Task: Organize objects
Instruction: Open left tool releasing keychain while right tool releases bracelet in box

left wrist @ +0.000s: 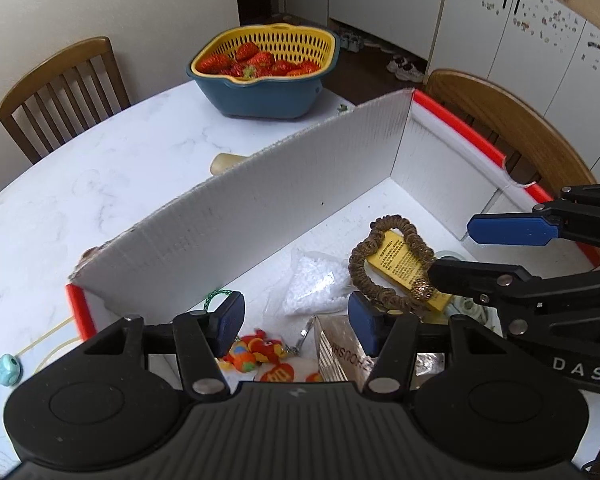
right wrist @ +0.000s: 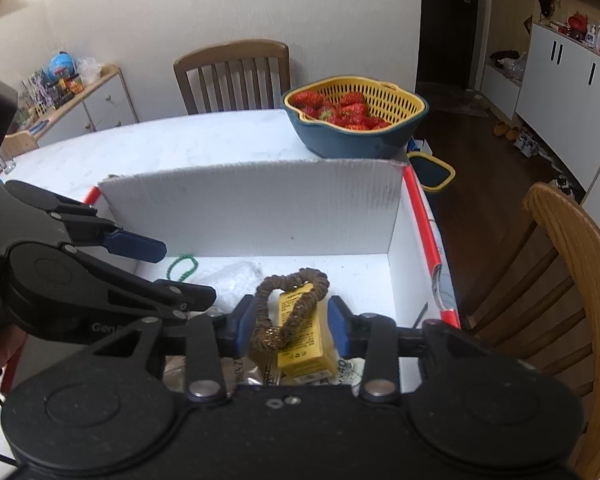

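A white cardboard box (left wrist: 260, 216) with red edges sits on the table and holds small items. A brown scrunchie (left wrist: 384, 268) lies over a yellow packet (left wrist: 410, 270); both show in the right wrist view, the scrunchie (right wrist: 296, 300) and the packet (right wrist: 304, 340). My right gripper (right wrist: 292, 322) is open, its fingers on either side of the scrunchie and packet. My left gripper (left wrist: 296, 320) is open inside the box, above a clear bag of white pellets (left wrist: 316, 284), a red-orange toy (left wrist: 256, 350) and a foil packet (left wrist: 336, 350).
A blue bowl with a yellow colander of strawberries (left wrist: 266, 68) stands at the table's far edge. A green cord (right wrist: 184, 266) lies in the box. Wooden chairs (left wrist: 60, 92) (right wrist: 560, 280) surround the marble table (left wrist: 80, 200). A teal bead (left wrist: 8, 368) lies outside the box.
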A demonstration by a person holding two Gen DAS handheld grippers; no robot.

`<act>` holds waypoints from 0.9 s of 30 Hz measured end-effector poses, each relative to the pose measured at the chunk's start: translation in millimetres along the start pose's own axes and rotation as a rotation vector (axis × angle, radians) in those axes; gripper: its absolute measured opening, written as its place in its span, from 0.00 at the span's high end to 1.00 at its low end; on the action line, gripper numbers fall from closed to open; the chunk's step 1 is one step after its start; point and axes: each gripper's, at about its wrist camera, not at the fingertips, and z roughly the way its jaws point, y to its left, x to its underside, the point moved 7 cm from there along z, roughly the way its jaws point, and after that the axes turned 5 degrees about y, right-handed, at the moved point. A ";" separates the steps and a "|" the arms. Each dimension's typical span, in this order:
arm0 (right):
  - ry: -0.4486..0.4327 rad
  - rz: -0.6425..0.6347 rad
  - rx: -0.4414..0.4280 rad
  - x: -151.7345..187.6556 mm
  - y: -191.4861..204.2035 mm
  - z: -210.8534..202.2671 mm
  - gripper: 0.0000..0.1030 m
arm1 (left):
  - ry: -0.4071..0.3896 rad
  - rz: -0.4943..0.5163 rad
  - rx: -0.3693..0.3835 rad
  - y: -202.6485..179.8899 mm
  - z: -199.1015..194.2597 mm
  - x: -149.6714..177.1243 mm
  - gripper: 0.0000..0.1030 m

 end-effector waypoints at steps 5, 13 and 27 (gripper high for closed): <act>-0.042 -0.007 -0.009 -1.9 7.7 -19.2 0.49 | -0.054 -0.007 -0.001 3.6 -21.8 4.6 0.42; -0.099 0.001 -0.012 -4.0 24.0 -46.6 0.41 | -0.128 -0.008 0.028 6.0 -60.9 13.1 0.40; -0.178 -0.002 -0.010 -3.4 78.2 -79.4 0.17 | -0.239 -0.082 0.022 56.0 -122.0 50.1 0.20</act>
